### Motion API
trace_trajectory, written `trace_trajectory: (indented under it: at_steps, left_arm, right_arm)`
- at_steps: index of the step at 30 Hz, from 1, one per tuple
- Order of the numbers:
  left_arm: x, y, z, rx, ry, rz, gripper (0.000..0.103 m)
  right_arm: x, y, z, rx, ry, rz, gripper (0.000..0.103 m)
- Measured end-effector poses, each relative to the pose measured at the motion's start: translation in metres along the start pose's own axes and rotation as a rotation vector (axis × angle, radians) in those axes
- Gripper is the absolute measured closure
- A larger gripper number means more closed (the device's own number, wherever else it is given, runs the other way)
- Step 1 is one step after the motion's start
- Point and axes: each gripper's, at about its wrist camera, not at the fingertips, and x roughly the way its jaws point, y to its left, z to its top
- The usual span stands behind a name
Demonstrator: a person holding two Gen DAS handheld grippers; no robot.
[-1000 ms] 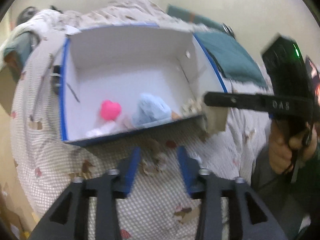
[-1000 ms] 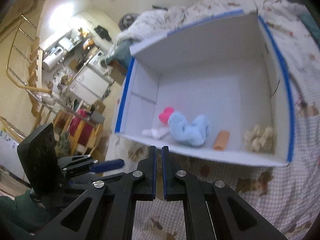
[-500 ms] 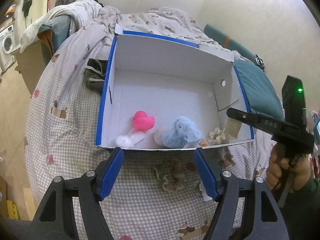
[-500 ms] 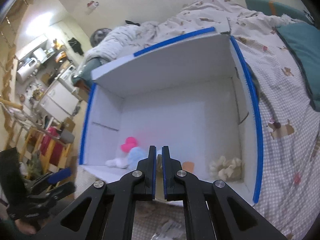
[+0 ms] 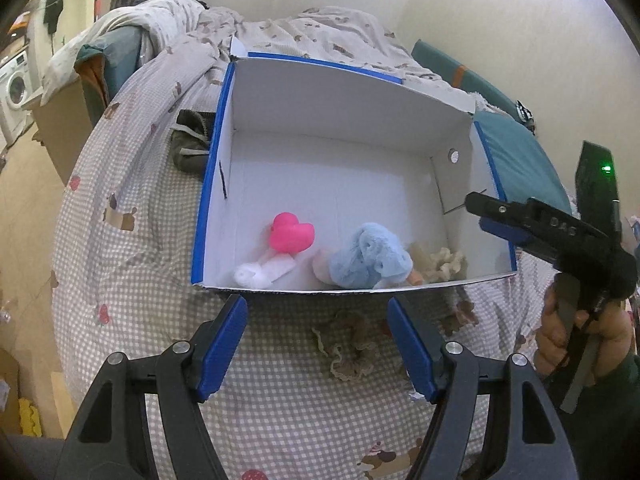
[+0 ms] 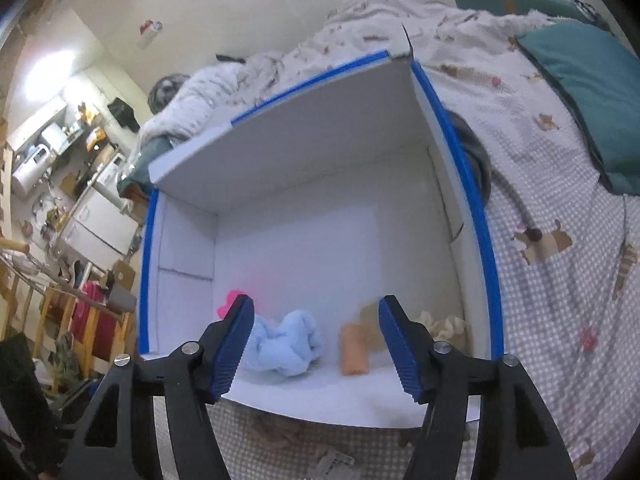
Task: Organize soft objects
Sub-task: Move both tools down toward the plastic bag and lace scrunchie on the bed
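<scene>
Between the left tool's spread jaws lies a beige scrunchie.

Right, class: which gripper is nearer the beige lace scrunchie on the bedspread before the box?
Left. The lace scrunchie shows between the left gripper's open jaws; the right gripper, jaws opening with nothing between them, is off by the right wall of the box.

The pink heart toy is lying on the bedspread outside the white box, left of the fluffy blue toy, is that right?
Not quite. The pink heart toy is inside the white box, on its floor near the front wall, not out on the bedspread. It does lie left of the fluffy blue toy, as the left wrist view shows.
</scene>
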Motion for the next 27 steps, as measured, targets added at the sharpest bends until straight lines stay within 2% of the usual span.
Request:
trace_trajectory:
  at_steps: [10, 22, 27]
  left_arm:
    - [-0.006, -0.008, -0.005, 0.035, -0.011, 0.002, 0.033]
    - [-0.02, 0.004, -0.011, -0.009, -0.045, 0.031, 0.033]
    - [-0.02, 0.005, -0.016, -0.026, -0.037, 0.037, 0.033]
  right_arm:
    - [-0.014, 0.016, -0.016, -0.069, 0.006, -0.024, 0.035]
    - [-0.032, 0.034, -0.053, -0.143, 0.033, -0.056, 0.035]
    - [-0.036, 0.032, -0.069, -0.124, 0.058, -0.05, 0.035]
